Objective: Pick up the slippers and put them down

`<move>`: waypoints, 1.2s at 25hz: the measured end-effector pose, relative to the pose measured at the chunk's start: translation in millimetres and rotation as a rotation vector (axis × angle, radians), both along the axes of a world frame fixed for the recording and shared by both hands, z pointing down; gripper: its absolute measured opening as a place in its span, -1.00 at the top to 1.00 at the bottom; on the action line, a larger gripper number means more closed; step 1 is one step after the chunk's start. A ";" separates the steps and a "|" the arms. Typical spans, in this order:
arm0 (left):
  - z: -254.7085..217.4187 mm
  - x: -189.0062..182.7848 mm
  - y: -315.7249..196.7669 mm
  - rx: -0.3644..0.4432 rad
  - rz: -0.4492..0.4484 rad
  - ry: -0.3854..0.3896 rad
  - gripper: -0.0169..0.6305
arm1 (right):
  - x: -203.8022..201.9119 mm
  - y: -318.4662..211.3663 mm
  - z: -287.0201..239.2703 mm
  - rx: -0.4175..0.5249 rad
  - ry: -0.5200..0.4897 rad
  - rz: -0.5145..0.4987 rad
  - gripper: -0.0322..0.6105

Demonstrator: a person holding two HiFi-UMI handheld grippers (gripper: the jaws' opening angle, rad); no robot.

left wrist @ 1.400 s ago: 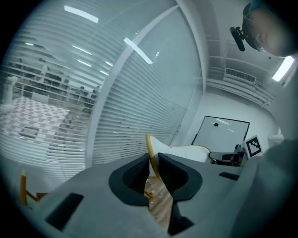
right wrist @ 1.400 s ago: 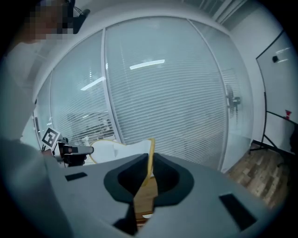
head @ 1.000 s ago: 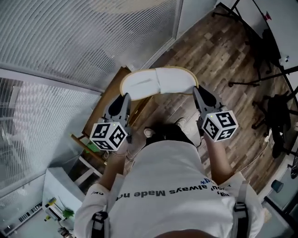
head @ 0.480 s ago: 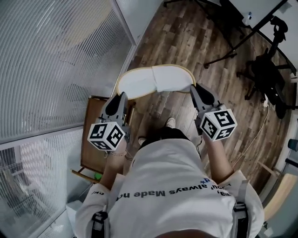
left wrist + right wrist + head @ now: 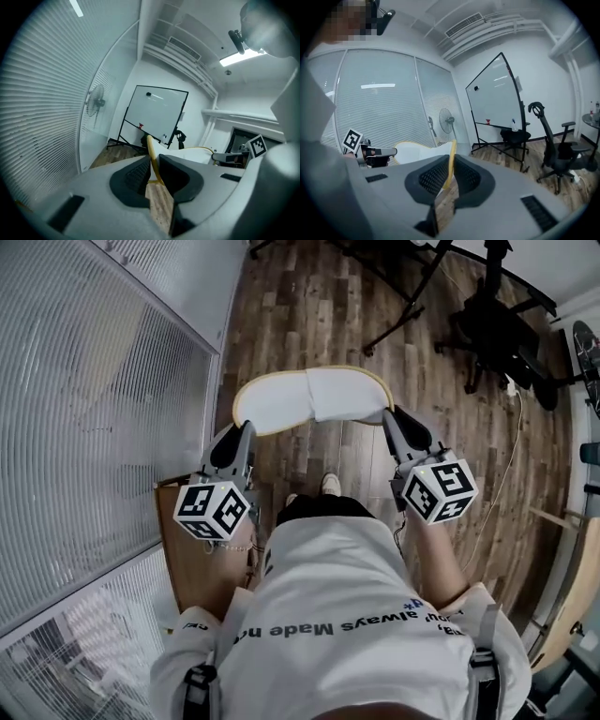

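Slippers, head view: white pair with yellow trim (image 5: 312, 397), held in the air over the wood floor (image 5: 309, 296), strung between left gripper (image 5: 246, 432) and right gripper (image 5: 389, 418).
Step advice: lower both ends level and together; an uneven pull could tug the trim free.
Left gripper view: jaws nearly closed, pinching the yellow edge; whiteboard (image 5: 157, 115) faces it.
Right gripper view: jaws clamped on the other edge; only this view shows the fan (image 5: 447, 119).

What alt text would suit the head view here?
From above, a person holds a pair of white, yellow-rimmed slippers out front, left claw shut on one end, right claw on the other. Wooden floor below, slatted blinds at left.
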State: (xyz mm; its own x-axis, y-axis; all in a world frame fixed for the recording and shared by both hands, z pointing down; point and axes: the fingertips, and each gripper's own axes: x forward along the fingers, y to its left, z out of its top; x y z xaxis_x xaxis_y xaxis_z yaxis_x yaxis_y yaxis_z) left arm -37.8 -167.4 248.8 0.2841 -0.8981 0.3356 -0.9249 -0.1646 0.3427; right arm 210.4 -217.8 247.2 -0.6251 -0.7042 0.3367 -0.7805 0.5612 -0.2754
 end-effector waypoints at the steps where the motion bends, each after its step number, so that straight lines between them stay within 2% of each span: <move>1: 0.1 3.6 -5.6 -0.001 0.021 0.000 0.76 | 4.4 -0.7 -0.1 -0.001 0.000 0.021 0.79; 6: -0.4 10.9 -31.8 -0.014 0.087 0.002 0.76 | 14.8 -11.3 -4.0 -0.004 -0.004 0.090 0.79; 10: -1.3 1.3 -41.5 -0.019 0.122 0.003 0.76 | 5.1 -12.8 -4.6 -0.006 -0.001 0.125 0.79; 20: 21.6 -7.0 -59.3 -0.079 0.147 -0.001 0.76 | -3.8 -28.9 19.5 -0.058 0.020 0.139 0.79; 24: 45.8 -10.0 -68.8 -0.116 0.144 0.006 0.75 | -6.6 -42.1 43.2 -0.090 0.037 0.131 0.79; 30: 110.0 -10.9 -82.5 -0.177 0.130 0.008 0.76 | -6.8 -56.6 106.2 -0.163 0.055 0.106 0.79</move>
State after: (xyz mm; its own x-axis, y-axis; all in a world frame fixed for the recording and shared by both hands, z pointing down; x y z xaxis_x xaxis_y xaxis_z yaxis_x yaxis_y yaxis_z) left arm -48.7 -250.0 358.8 0.3972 -0.7808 0.4822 -0.8969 -0.2190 0.3841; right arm 203.6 -274.4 353.5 -0.5279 -0.6984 0.4832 -0.8492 0.4268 -0.3108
